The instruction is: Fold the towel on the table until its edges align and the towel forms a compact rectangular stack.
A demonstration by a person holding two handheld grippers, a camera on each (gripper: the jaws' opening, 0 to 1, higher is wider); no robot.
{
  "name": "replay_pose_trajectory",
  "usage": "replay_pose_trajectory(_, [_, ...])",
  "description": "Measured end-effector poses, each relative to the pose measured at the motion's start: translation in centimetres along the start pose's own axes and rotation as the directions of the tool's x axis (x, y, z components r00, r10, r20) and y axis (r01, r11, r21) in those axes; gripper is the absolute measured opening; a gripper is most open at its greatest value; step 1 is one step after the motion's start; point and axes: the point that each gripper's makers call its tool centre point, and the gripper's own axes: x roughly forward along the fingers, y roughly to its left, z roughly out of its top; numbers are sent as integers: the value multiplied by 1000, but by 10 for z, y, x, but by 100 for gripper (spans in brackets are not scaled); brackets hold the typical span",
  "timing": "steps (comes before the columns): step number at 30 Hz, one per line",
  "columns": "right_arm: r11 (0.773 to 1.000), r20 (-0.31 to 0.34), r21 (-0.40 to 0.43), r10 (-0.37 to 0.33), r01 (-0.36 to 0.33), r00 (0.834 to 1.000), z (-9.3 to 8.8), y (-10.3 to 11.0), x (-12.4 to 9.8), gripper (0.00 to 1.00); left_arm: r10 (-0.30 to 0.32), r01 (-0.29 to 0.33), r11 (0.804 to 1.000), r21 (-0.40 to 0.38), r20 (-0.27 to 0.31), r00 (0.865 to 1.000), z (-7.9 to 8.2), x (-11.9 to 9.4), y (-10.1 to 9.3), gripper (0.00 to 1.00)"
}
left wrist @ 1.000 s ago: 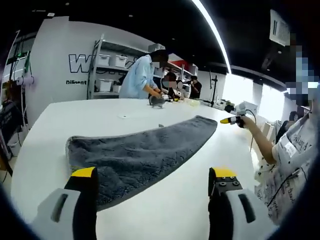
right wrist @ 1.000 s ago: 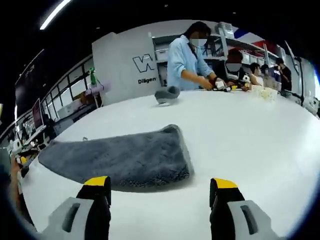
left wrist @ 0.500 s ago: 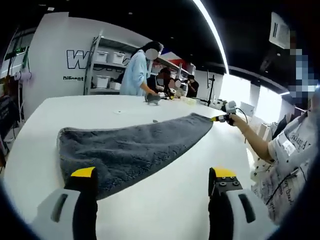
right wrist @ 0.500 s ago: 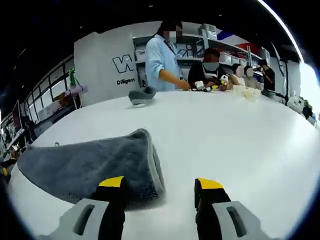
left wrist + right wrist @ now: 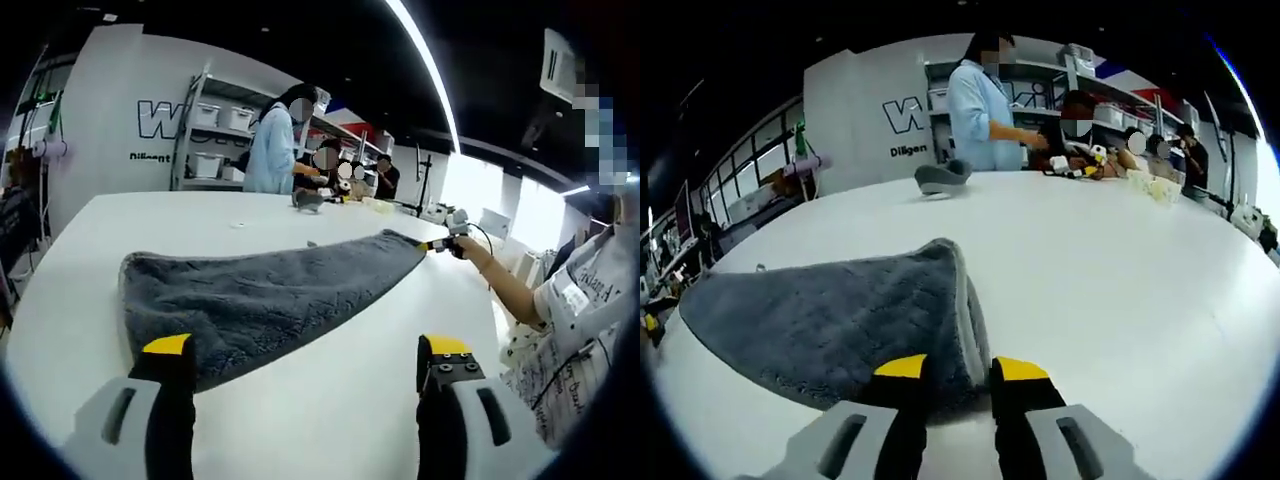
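The towel (image 5: 265, 300), grey and plush, lies spread across the middle of the white table (image 5: 330, 420) in the left gripper view, running from a rounded end at centre left up to a narrow corner at centre right. In that view the left gripper (image 5: 305, 352) sits at the bottom of the frame with its yellow-tipped jaws set wide apart, nothing between them; the left jaw tip overlaps the near edge of the towel in the picture, the right one stands over bare table. At centre right the right gripper (image 5: 443, 244) meets the towel's far corner, held by the person's hand (image 5: 470, 247), whose arm and patterned shirt run down the right side.

In the right gripper view the towel (image 5: 830, 315) fills the lower left, its folded corner reaching to the bottom centre. There the right gripper (image 5: 957, 368) has its jaws drawn narrow on that corner, pinching the layered edge. A small grey cloth (image 5: 943, 177) rests on the far side of the table (image 5: 1120, 290), upper centre, in front of a person in a light blue shirt (image 5: 983, 105) standing by shelving (image 5: 205, 140)
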Motion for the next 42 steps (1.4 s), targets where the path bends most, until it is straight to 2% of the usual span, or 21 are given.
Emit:
replay_pose_trajectory(4, [994,23,-106,-19,22,1000,9,3,-2,14,2,-2,1000,-3,-2,1000,0,-2,0,96])
replay_pose_trajectory(10, [966,150,-248,-35,72,988,45,20,-17,11,17,-17,1000,-5,6,1000,3,-7,1,96])
replay_pose_trajectory(11, [946,166,-313,-34,85,986,54,31,-20,11,18,-18,1000,-5,7,1000,4,-8,1,96])
replay_pose_trajectory(14, [902,191,-424,-5,87,982,68,59,-24,10,18,-18,1000,0,7,1000,5,-8,-1,96])
replay_pose_trajectory(18, [843,193,-536,77,39,978,78,101,-24,10,14,-14,1000,4,7,1000,6,-9,-4,96])
replay_pose_trajectory(20, [816,178,-578,112,12,978,77,119,-22,10,13,-13,1000,5,6,1000,6,-8,-6,96])
replay_pose_trajectory(22, [777,143,-629,168,-42,975,71,144,-18,10,12,-12,1000,8,4,1000,6,-8,-8,96])
replay_pose_trajectory(26, [739,74,-664,223,-119,972,55,170,-8,10,10,-10,1000,11,4,1000,7,-9,-9,95])
replay_pose_trajectory(29, [722,23,-672,240,-163,970,41,178,1,10,10,-10,1000,11,4,1000,6,-10,-10,95])
replay_pose_trajectory(32, [721,-14,-666,244,-192,970,29,182,10,10,10,-10,1000,9,0,1000,5,-11,-10,95])
replay_pose_trajectory(34, [722,-16,-665,242,-192,970,26,182,12,11,10,-9,1000,9,-3,1000,3,-11,-10,95])
replay_pose_trajectory(36, [714,-8,-676,239,-181,971,27,182,12,14,8,-8,1000,9,-5,1000,3,-11,-10,95])
replay_pose_trajectory(38, [709,6,-687,225,-159,974,30,181,11,24,7,-7,1000,9,-6,1000,3,-11,-10,95])
replay_pose_trajectory(41, [728,21,-677,170,-111,985,31,173,13,39,4,-4,1000,10,-5,1000,4,-10,-9,95])
replay_pose_trajectory(42, [737,26,-667,162,-103,987,31,172,13,42,2,-2,1000,10,-5,1000,4,-9,-10,95])
